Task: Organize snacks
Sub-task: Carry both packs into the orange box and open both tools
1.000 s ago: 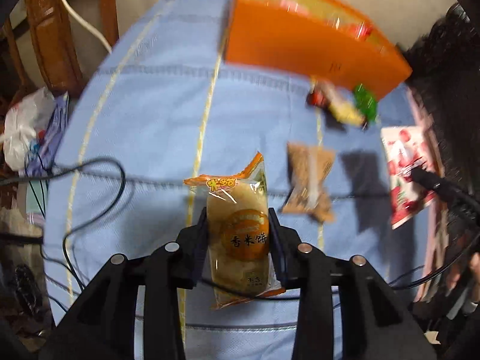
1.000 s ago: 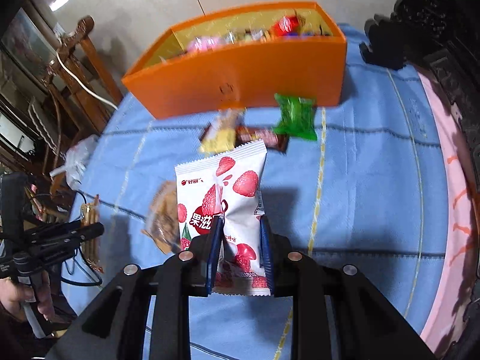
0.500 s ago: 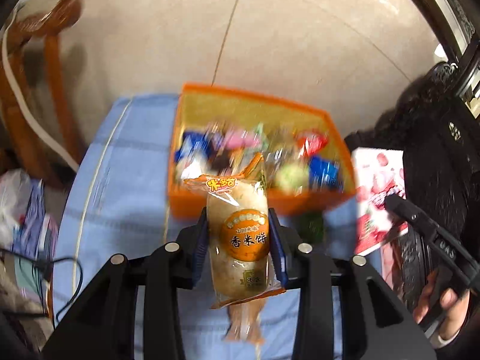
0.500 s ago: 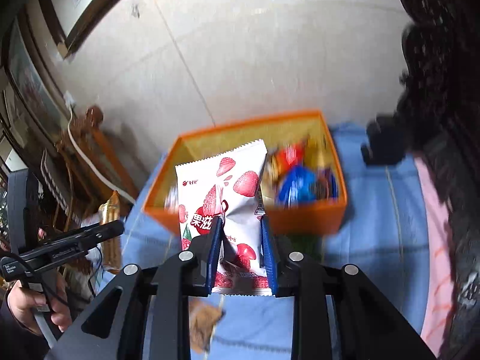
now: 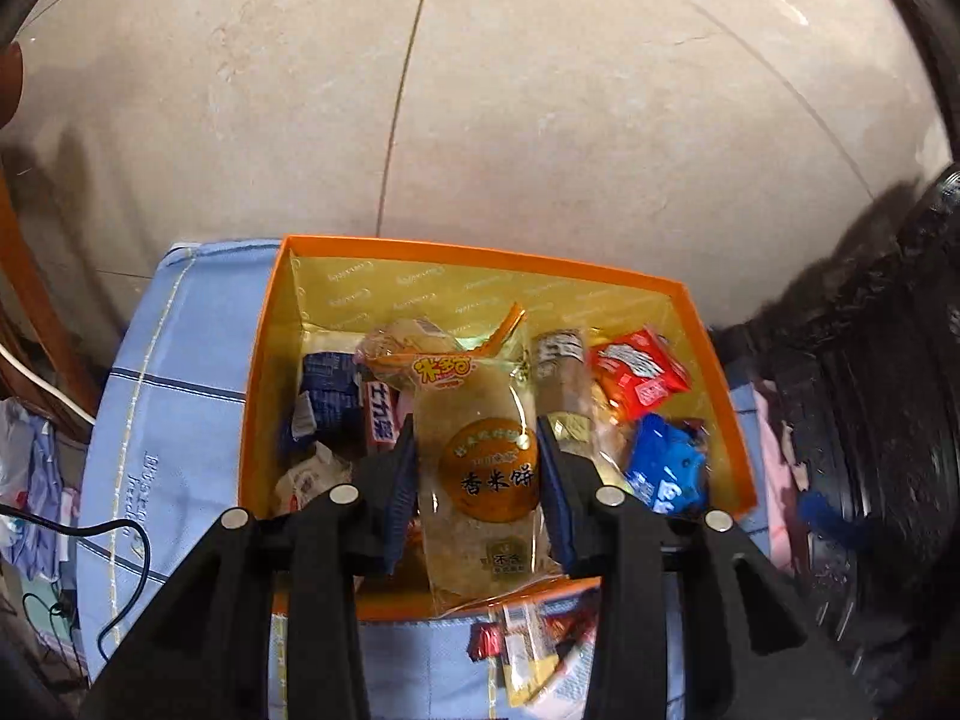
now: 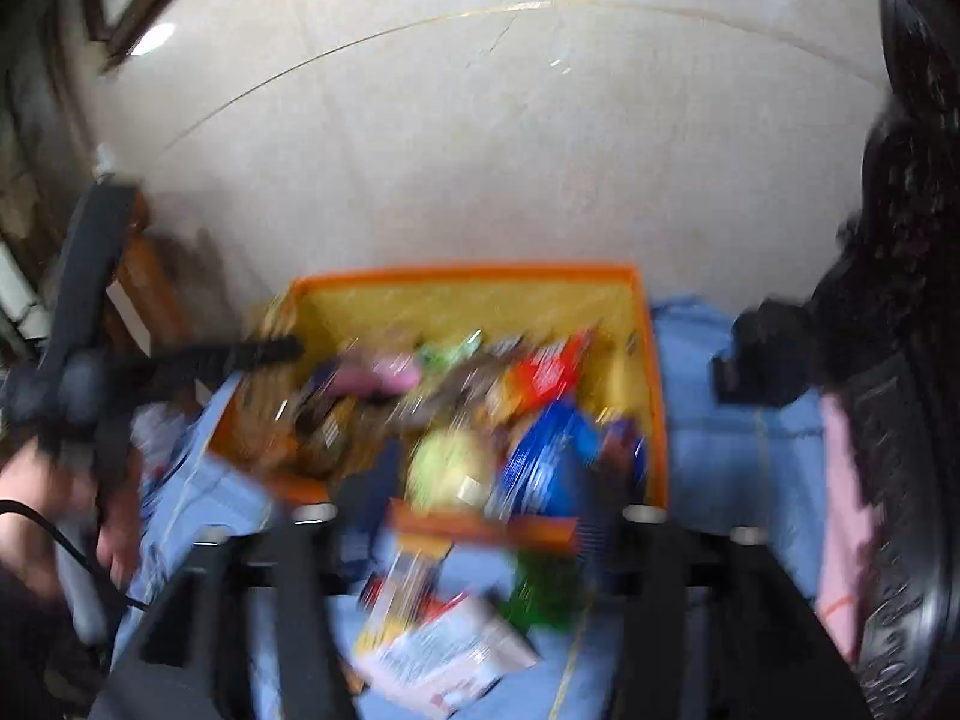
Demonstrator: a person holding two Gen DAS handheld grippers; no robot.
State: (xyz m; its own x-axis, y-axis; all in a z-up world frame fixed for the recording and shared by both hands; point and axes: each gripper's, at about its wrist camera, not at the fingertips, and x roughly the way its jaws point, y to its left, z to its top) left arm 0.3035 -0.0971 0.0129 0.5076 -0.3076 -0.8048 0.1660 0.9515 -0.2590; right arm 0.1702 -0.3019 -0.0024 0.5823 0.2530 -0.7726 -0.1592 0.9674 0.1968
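Closest to me, my left gripper (image 5: pixel 480 480) has its jaws clamped on the rice cracker packet (image 5: pixel 486 468), a clear wrapper with an orange round label, held upright between the pads and hanging over the near edge of the orange box (image 5: pixel 264 360). My right gripper (image 6: pixel 480 498) is springing apart, jaws opening wide with nothing pressed between them; that view is badly blurred, but a white and pink packet (image 6: pixel 444 654) lies on the blue cloth (image 6: pixel 708 462) just short of the box's near wall. Beside it sit a green wrapper (image 6: pixel 540 594) and a few small mixed sweets (image 5: pixel 528 642). Further on, inside the box, I see a blue packet (image 5: pixel 666 468), a red packet (image 5: pixel 636 372) and a dark blue bar (image 5: pixel 330 396) piled together. Beyond it all, pale floor tiles (image 5: pixel 540 120).
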